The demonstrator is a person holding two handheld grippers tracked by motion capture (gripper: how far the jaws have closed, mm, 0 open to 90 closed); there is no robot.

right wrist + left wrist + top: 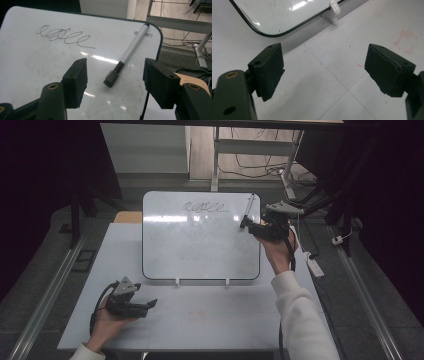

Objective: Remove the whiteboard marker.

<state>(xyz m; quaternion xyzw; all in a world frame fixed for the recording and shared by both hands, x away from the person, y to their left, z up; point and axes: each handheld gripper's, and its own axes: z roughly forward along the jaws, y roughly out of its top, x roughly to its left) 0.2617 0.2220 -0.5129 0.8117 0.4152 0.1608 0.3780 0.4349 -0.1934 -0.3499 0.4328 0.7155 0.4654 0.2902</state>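
A whiteboard (200, 245) (37, 65) lies on the white table (200, 315), with a looping black scribble (204, 208) (62, 37) near its far edge. A white marker with a black cap (247, 211) (126, 58) rests on the board's far right corner. My right gripper (256, 226) (115, 83) hovers open just short of the marker's capped end, its jaws to either side of it without touching. My left gripper (150, 306) (324, 72) is open over the bare table near the front left, with the board's corner (272, 33) ahead of it.
Two white clips (176, 281) (333, 10) stick out from the board's near edge. Faint red marks (405, 41) stain the tabletop. A desk frame and cables (260, 165) stand beyond the table, and a white power strip (315, 265) lies to its right.
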